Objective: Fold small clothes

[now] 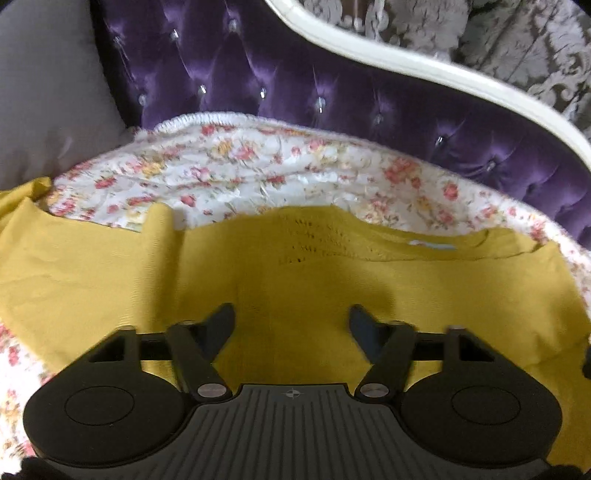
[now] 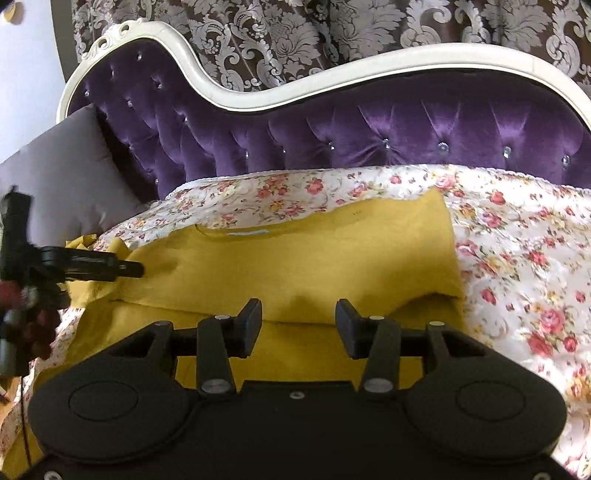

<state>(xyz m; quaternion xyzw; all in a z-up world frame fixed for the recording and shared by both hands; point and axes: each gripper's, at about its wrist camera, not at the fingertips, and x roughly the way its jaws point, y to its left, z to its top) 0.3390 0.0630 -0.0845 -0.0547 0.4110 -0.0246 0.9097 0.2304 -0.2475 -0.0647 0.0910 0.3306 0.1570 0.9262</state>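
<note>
A mustard-yellow garment (image 1: 295, 280) lies on a floral quilt (image 1: 229, 177), its neckline and white label toward the sofa back. In the right wrist view the garment (image 2: 314, 258) shows one side folded over the body, with a straight right edge. My left gripper (image 1: 291, 325) is open and empty, hovering just above the garment's middle. It also shows in the right wrist view (image 2: 136, 268) at the garment's left part. My right gripper (image 2: 298, 321) is open and empty above the garment's near fold edge.
The quilt (image 2: 517, 258) covers a purple tufted sofa (image 2: 369, 136) with a white carved frame (image 2: 258, 99). A grey cushion (image 2: 66, 173) sits at the left end. Patterned curtains (image 2: 295, 33) hang behind.
</note>
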